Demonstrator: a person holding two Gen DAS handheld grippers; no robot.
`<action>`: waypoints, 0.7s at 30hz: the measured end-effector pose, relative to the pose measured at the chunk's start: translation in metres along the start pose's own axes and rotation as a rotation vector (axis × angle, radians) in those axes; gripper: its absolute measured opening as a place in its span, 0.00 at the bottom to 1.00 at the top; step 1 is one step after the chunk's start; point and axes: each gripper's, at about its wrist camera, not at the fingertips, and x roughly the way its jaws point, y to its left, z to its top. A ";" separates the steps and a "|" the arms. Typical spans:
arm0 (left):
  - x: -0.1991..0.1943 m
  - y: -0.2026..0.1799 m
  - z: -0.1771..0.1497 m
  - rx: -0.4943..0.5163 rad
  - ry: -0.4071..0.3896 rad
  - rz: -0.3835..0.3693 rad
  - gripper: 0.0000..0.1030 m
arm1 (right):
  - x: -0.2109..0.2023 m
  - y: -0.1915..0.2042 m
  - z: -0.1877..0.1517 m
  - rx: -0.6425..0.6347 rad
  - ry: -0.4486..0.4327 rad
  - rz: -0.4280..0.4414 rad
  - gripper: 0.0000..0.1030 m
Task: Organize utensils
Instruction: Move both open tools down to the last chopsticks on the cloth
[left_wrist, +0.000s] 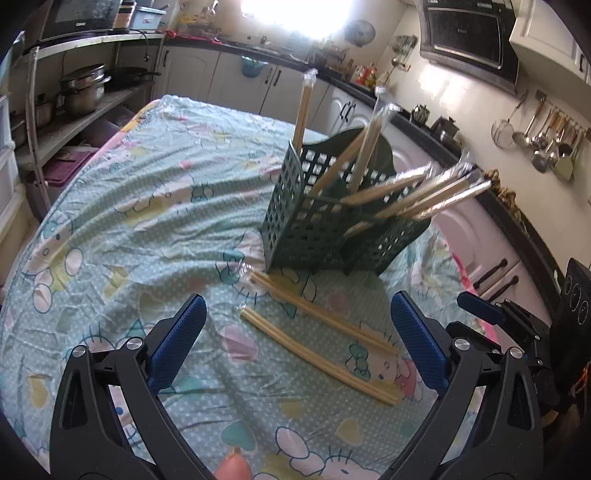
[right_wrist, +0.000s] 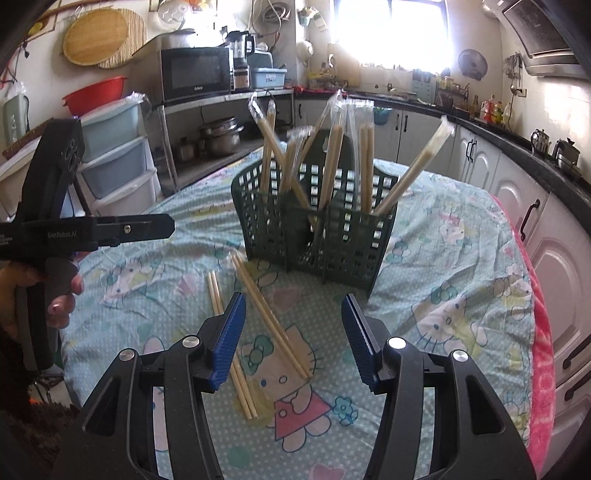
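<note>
Chopsticks: two loose pale wooden pairs in clear sleeves remain on the tablecloth; both claws apart and empty.

Nearer pair (right_wrist: 231, 347) and farther pair (right_wrist: 271, 314) lie lower centre of the right wrist view, in front of the dark green perforated plastic utensil basket (right_wrist: 317, 236). Right gripper (right_wrist: 293, 332) hovers over them, jaws spread; left gripper (left_wrist: 297, 343) likewise, jaws spread. Risk: thin sticks lying flat on the wrinkled cartoon-print cloth (right_wrist: 461, 258) may slip, split apart, or snag fabric. Leaning wrapped chopsticks (right_wrist: 332, 158) may obstruct insertion; the light basket may tip.
</note>
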 end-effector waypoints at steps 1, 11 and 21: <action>0.004 0.000 -0.002 0.002 0.012 0.000 0.89 | 0.003 0.000 -0.003 -0.004 0.012 0.006 0.50; 0.043 0.014 -0.020 -0.033 0.151 -0.020 0.64 | 0.039 -0.003 -0.034 -0.027 0.147 0.040 0.35; 0.071 0.033 -0.024 -0.096 0.223 -0.018 0.58 | 0.063 -0.009 -0.052 -0.001 0.220 0.065 0.26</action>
